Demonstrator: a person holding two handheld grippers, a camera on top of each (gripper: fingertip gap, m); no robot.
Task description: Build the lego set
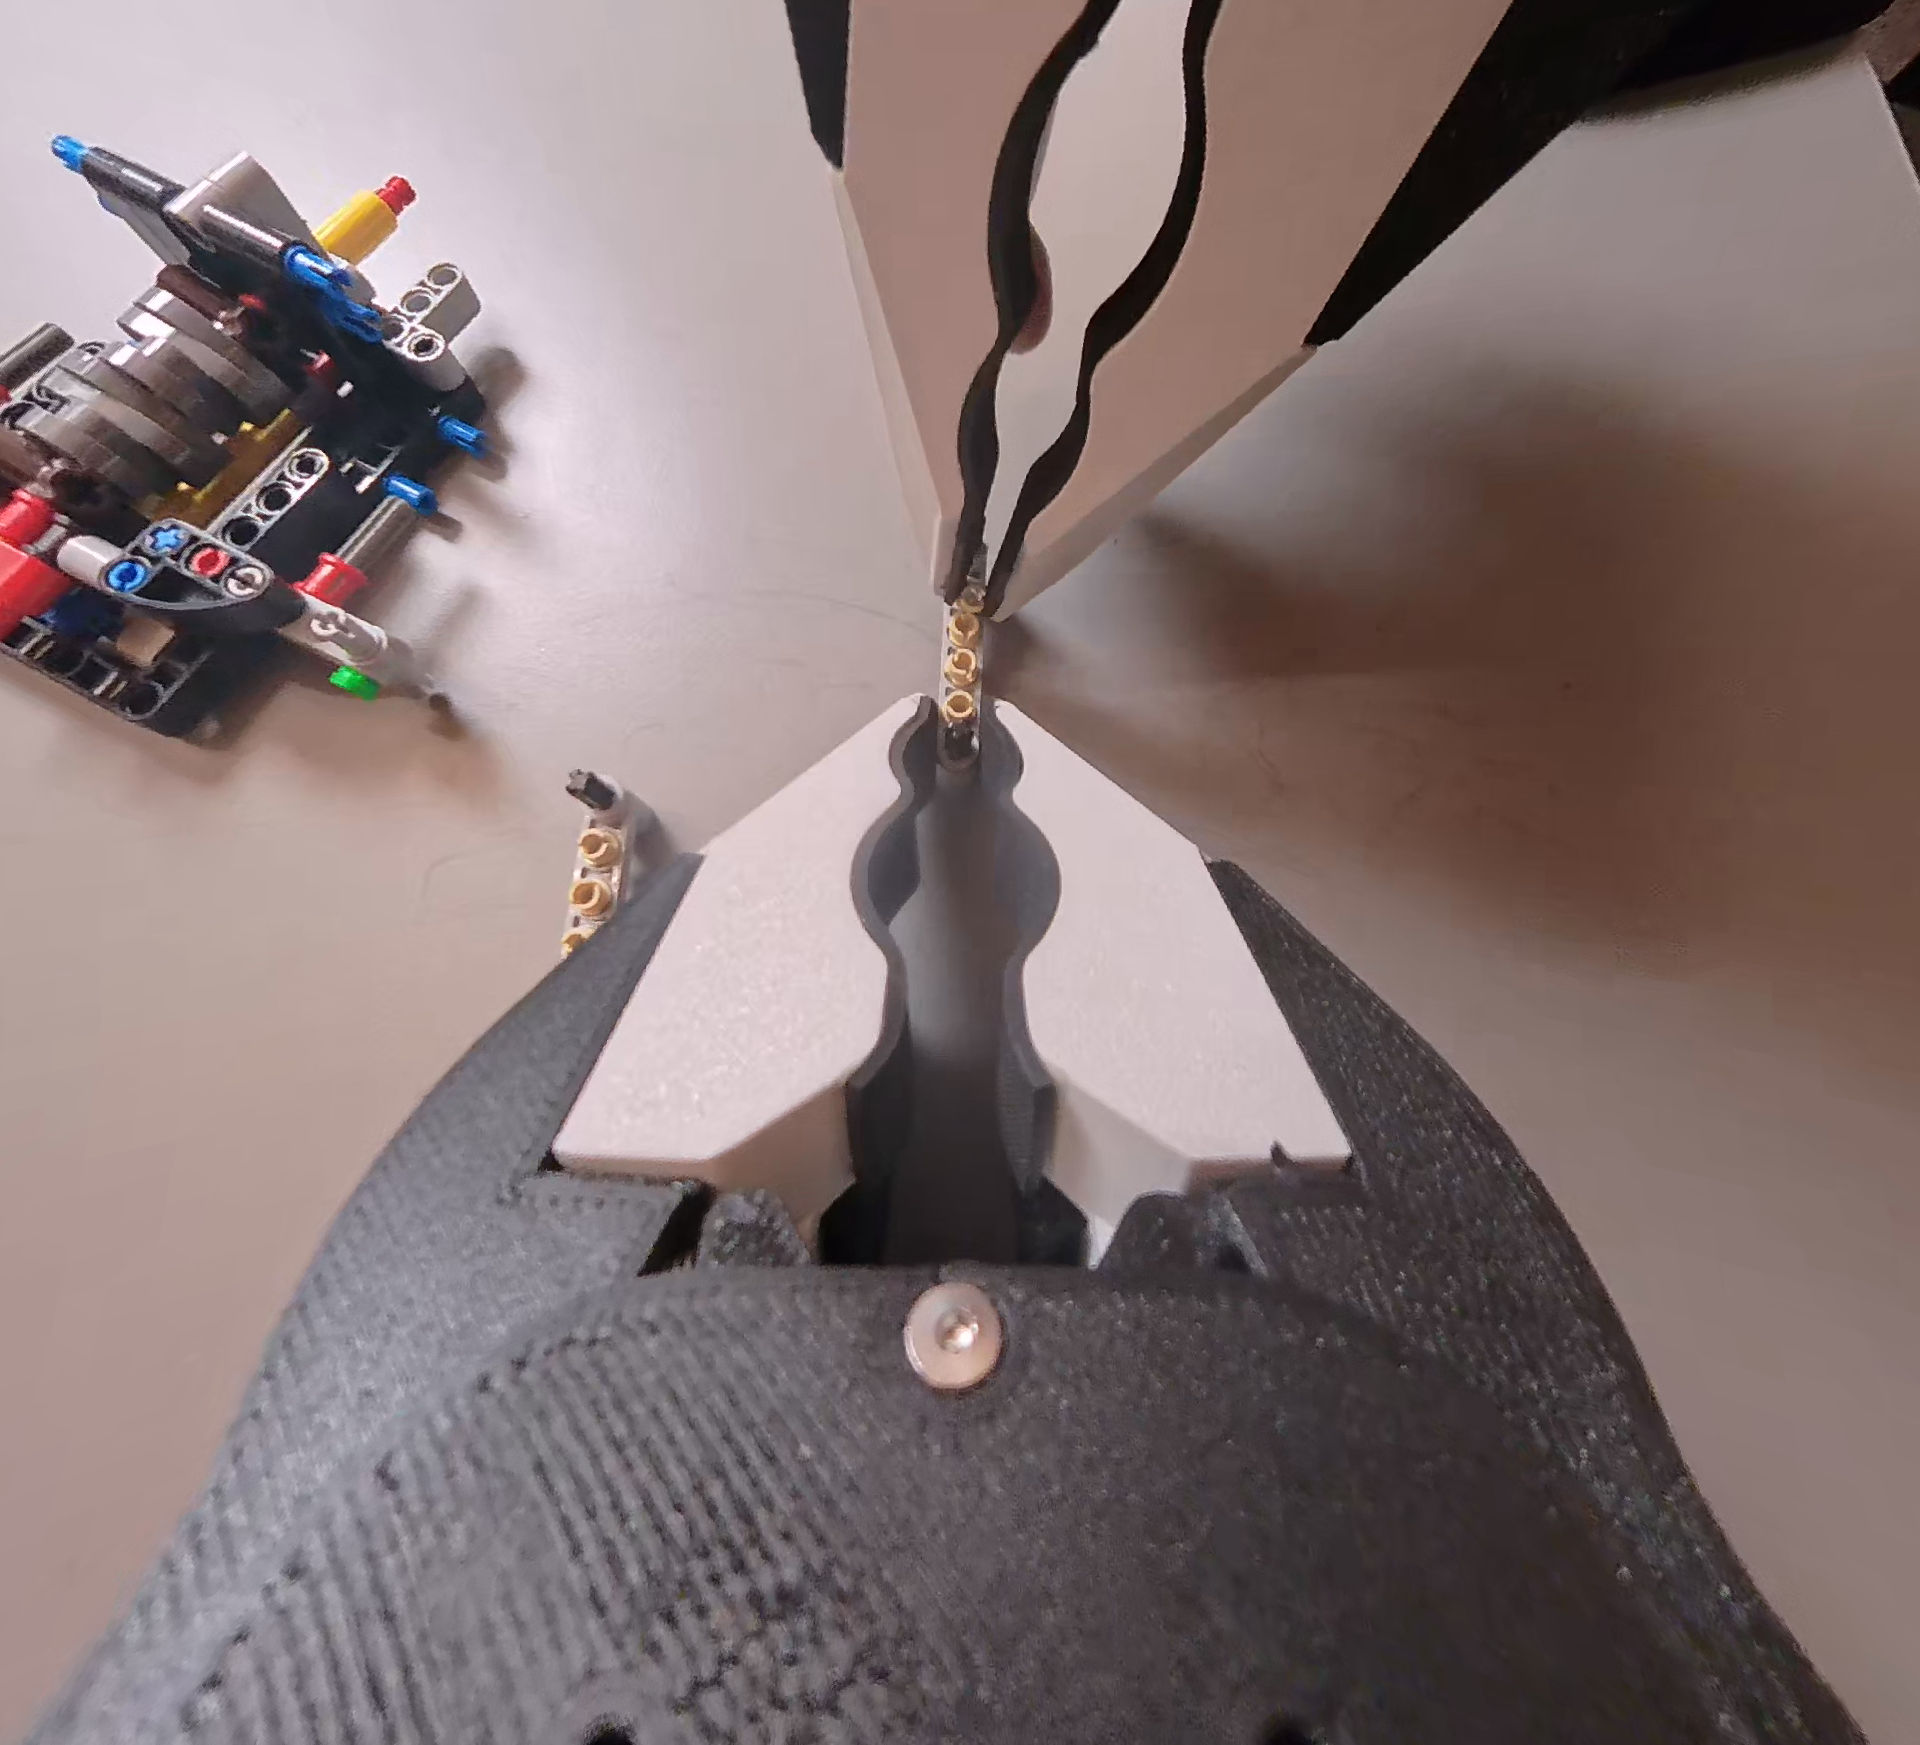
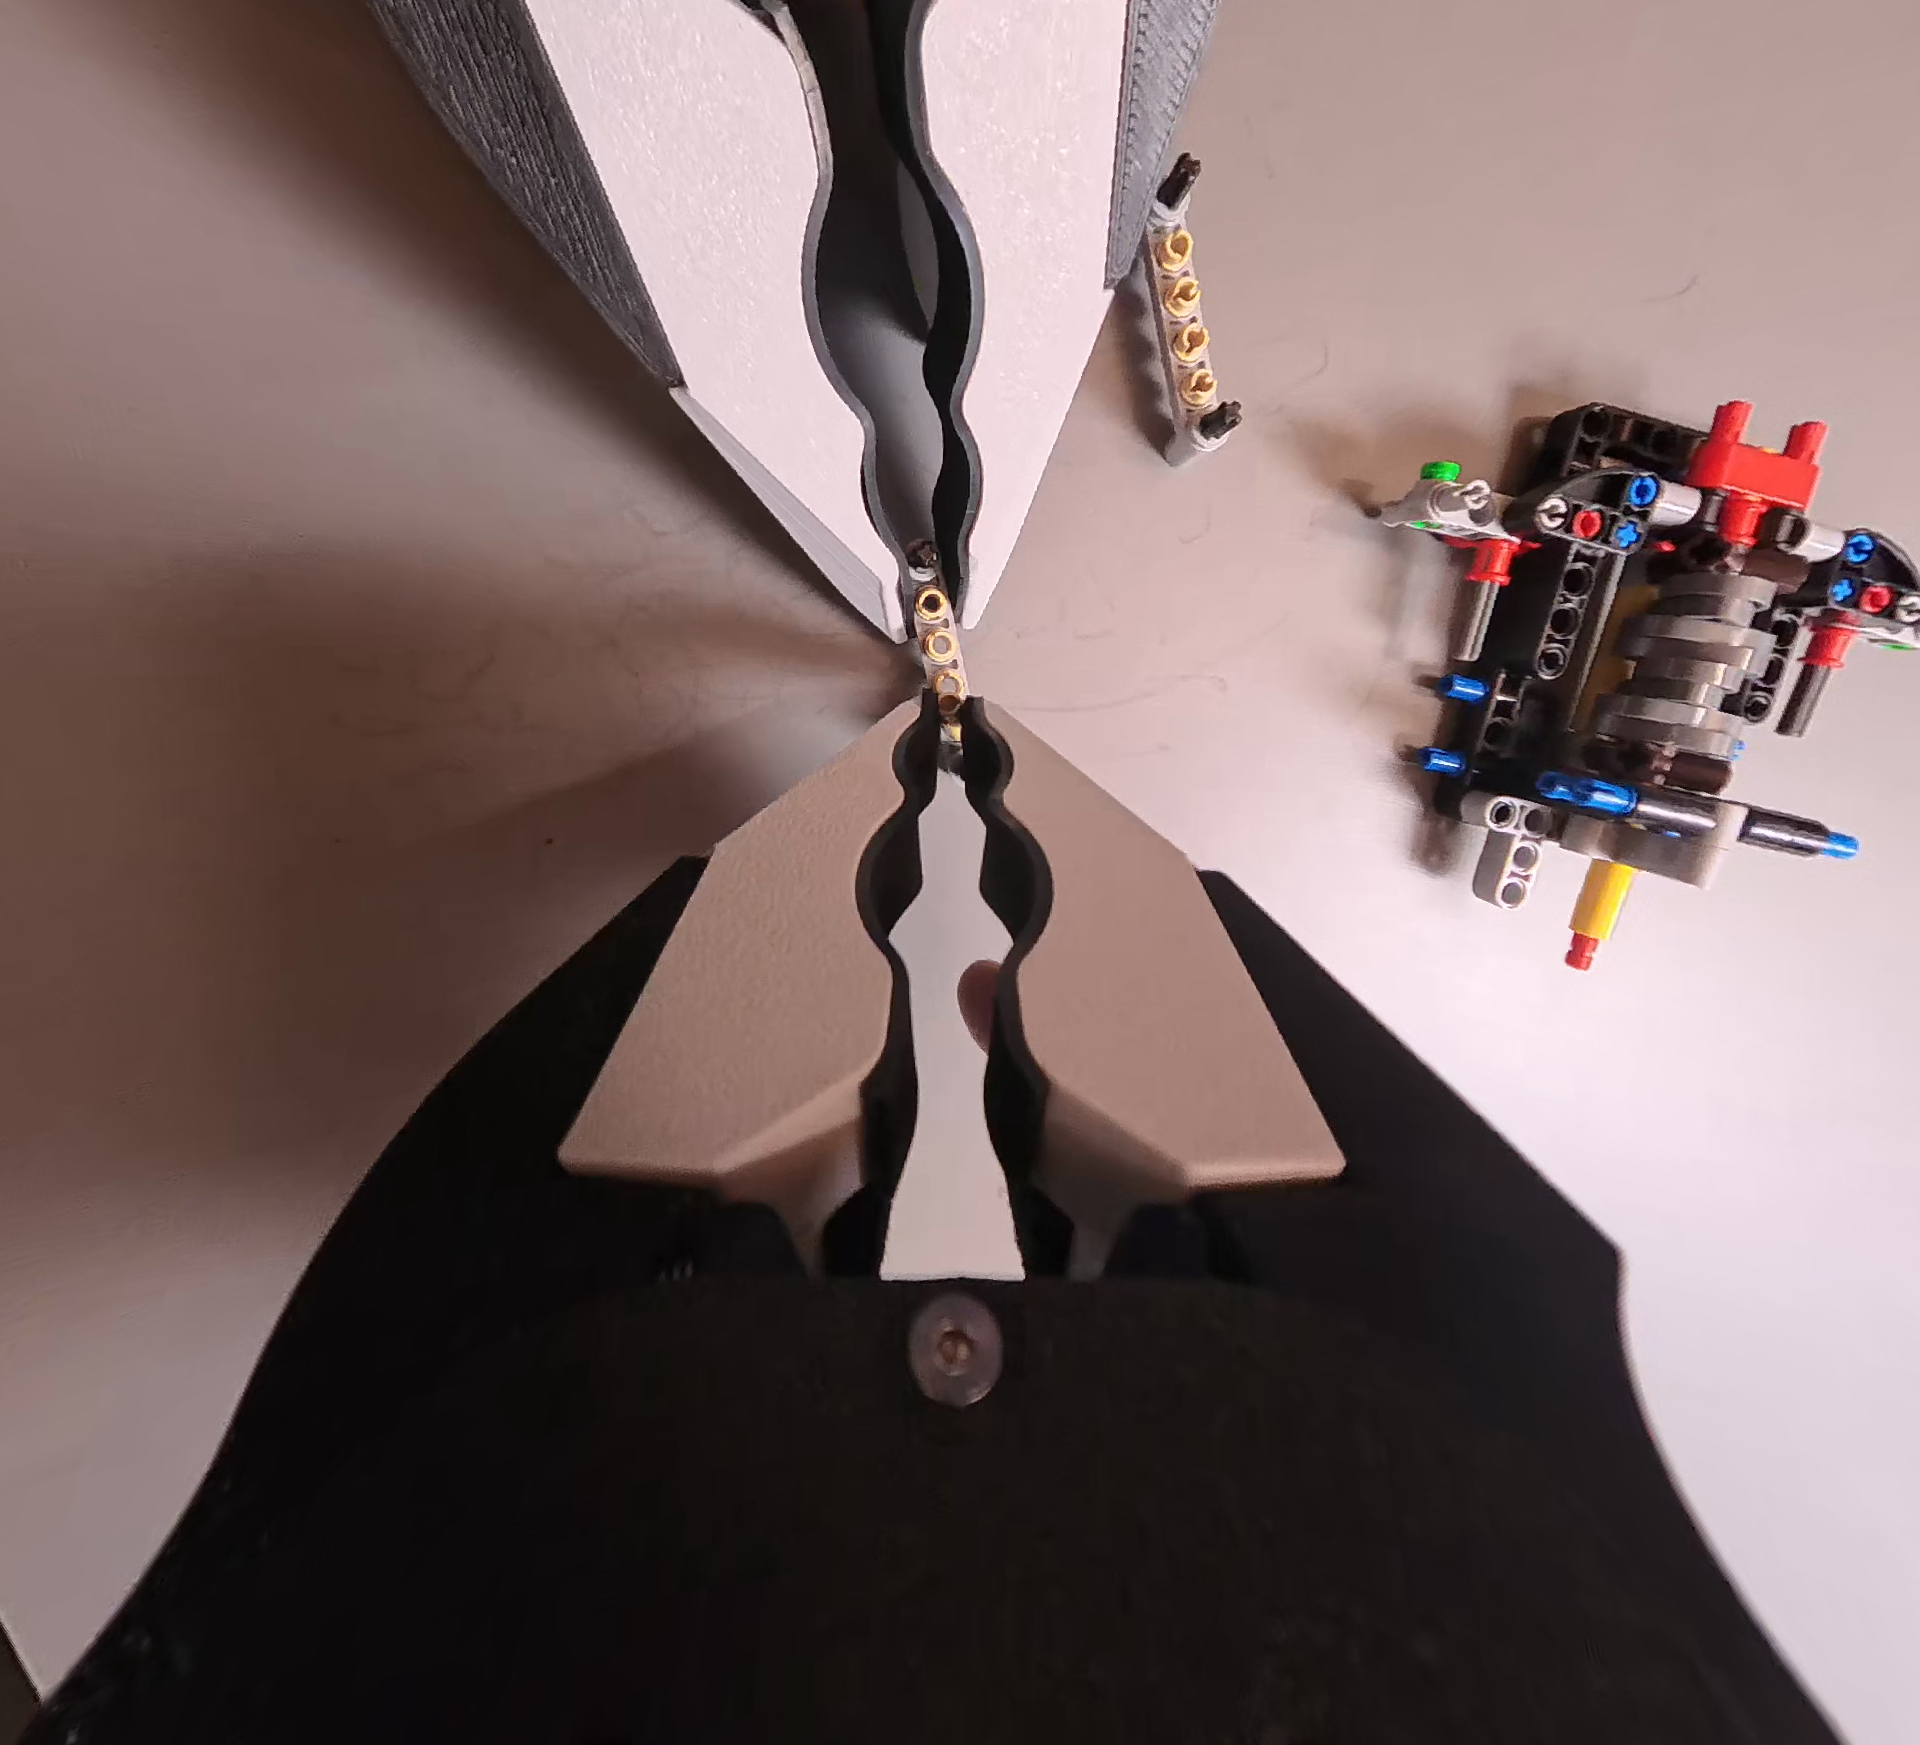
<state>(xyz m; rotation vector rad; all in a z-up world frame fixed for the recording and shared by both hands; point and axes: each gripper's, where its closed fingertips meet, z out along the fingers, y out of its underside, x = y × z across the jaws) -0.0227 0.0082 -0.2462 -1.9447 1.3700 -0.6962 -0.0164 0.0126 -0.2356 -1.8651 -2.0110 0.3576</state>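
Pinching from both ends, my two grippers share one small grey beam [image 1: 961, 656] studded with tan pins: my left gripper [image 1: 958, 727] has its tips closed on the near end, and my right gripper [image 1: 971, 589] comes in from the far side with its tips clamped on the other end. In the right wrist view the same meeting reads reversed, my right gripper [image 2: 943, 721] closed on its end of the beam [image 2: 938, 646] and my left gripper [image 2: 925, 578] gripping the end that carries a black pin. Behind the tips, the wavy black pads of both pairs bow apart, so only the very points bear on the beam. I see it held above the pale table [image 1: 364, 1020], clear of everything else. A second grey beam with tan pins [image 2: 1184, 324] lies flat on the table just beside my left gripper's body; the right wrist view shows its whole length and both black end pins, while the left wrist view catches only its upper part [image 1: 594, 848] past my own finger. The partly built model [image 2: 1652, 656], with black frame, grey discs, red, blue and yellow pins, sits well apart to one side, seen also at the left wrist view's edge [image 1: 197, 469]. Between it and the grippers the table is open, and a table edge shows at the right wrist view's lower left corner.
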